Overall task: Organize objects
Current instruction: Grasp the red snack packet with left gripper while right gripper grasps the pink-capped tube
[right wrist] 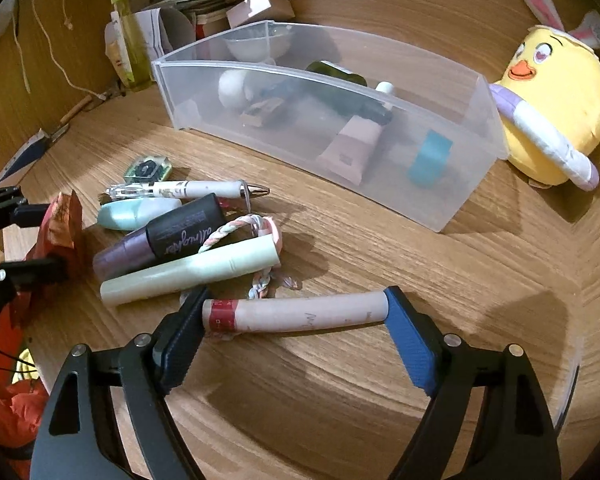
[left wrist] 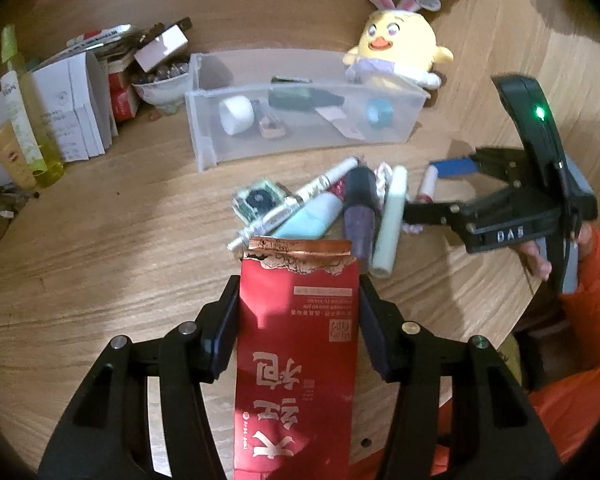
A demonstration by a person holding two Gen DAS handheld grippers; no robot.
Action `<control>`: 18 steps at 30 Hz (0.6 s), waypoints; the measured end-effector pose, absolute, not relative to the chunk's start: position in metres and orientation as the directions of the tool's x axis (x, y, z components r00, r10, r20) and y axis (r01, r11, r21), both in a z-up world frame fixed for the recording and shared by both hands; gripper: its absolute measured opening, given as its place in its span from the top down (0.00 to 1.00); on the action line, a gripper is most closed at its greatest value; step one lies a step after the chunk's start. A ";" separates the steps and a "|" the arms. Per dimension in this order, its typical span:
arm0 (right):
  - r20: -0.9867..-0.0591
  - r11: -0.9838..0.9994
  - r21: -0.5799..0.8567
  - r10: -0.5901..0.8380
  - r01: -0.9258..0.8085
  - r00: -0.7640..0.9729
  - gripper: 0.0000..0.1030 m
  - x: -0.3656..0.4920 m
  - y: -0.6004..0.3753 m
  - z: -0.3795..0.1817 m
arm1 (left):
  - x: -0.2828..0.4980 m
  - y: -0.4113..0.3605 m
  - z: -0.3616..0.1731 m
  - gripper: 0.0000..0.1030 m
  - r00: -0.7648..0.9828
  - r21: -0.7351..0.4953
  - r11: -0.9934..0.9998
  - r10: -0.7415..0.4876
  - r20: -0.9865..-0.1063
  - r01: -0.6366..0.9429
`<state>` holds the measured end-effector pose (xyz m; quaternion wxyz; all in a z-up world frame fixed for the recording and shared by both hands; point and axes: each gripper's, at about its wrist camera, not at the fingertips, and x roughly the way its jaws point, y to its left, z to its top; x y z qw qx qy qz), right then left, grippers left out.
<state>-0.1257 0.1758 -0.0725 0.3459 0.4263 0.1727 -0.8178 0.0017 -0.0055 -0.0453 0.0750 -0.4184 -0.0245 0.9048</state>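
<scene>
Nearest, the left gripper (left wrist: 298, 312) has its fingers clamped on the sides of a red foil packet (left wrist: 296, 344) with a torn top, held above the counter (left wrist: 100, 240) and not yet put away. Beside it, the right gripper (right wrist: 296, 320) straddles a pale pink tube (right wrist: 300, 314) with a red band, lying lengthwise between the spread fingers; both pads sit at its ends, but whether they press or only bracket it I cannot tell, and the tube rests on the wood.

Just beyond lies the unsorted heap: a mint-green tube (right wrist: 188, 272), a dark purple tube (right wrist: 160, 240), a light blue bottle (right wrist: 136, 212), a white pen (right wrist: 188, 190), a braided cord (right wrist: 236, 232) and a small green-edged case (right wrist: 148, 170).

Farther back, the clear plastic bin (right wrist: 440, 200) already holds several things, among them a white jar (right wrist: 234, 88), a dark bottle (right wrist: 340, 88), a pink tube (right wrist: 352, 148) and a blue tape roll (right wrist: 430, 160). By my judgement the sorting is roughly half done. A yellow plush chick (right wrist: 556, 112) sits touching the bin's far end.
</scene>
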 end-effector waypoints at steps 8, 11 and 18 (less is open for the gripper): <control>-0.752 -0.736 0.047 -0.472 0.675 -0.461 0.19 -0.120 0.193 -0.041 | -0.013 -0.013 -0.028 0.47 -0.677 -0.132 -0.987 0.158 -0.719 -0.091; -0.720 -0.745 0.066 -0.496 0.664 -0.485 0.19 -0.120 0.197 -0.028 | -0.020 -0.013 -0.019 0.47 -0.692 -0.139 -0.986 0.161 -0.703 -0.088; -0.651 -0.753 0.100 -0.544 0.651 -0.529 0.19 -0.127 0.197 0.000 | -0.039 -0.011 0.001 0.47 -0.708 -0.167 -0.981 0.186 -0.681 -0.097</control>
